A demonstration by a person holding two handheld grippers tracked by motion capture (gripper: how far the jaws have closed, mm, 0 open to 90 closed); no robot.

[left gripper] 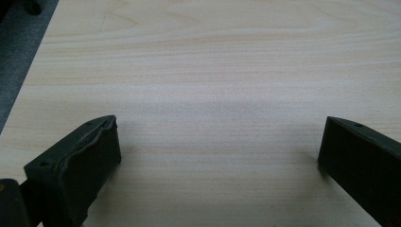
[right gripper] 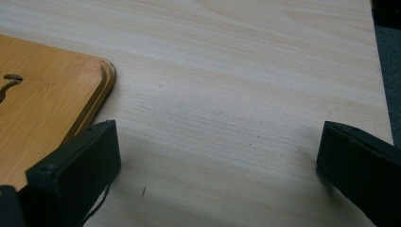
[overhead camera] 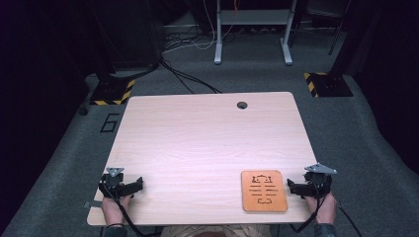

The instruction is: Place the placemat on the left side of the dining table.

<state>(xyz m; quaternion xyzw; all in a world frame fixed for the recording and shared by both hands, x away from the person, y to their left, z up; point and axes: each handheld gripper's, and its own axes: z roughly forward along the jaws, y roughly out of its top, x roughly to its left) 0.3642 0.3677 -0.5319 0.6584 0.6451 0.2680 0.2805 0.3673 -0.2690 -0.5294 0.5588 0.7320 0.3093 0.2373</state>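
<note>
An orange-brown wooden board (overhead camera: pixel 264 191) with cut-out slots lies flat near the table's front right; its rounded corner (right gripper: pixel 47 99) sits by the left jaw in the right gripper view. My right gripper (overhead camera: pixel 291 186) rests on the table just right of the board, open, with bare wood between its jaws (right gripper: pixel 217 156). My left gripper (overhead camera: pixel 138 185) rests at the front left corner of the table, open, nothing between its jaws (left gripper: pixel 217 151). A hand holds each gripper from the front edge.
The light wooden table (overhead camera: pixel 207 143) has a round cable hole (overhead camera: pixel 242 105) near its far edge. Grey carpet surrounds it. Beyond stand a white desk frame (overhead camera: pixel 252 29), floor cables and two black stands on yellow-striped bases (overhead camera: pixel 111 91).
</note>
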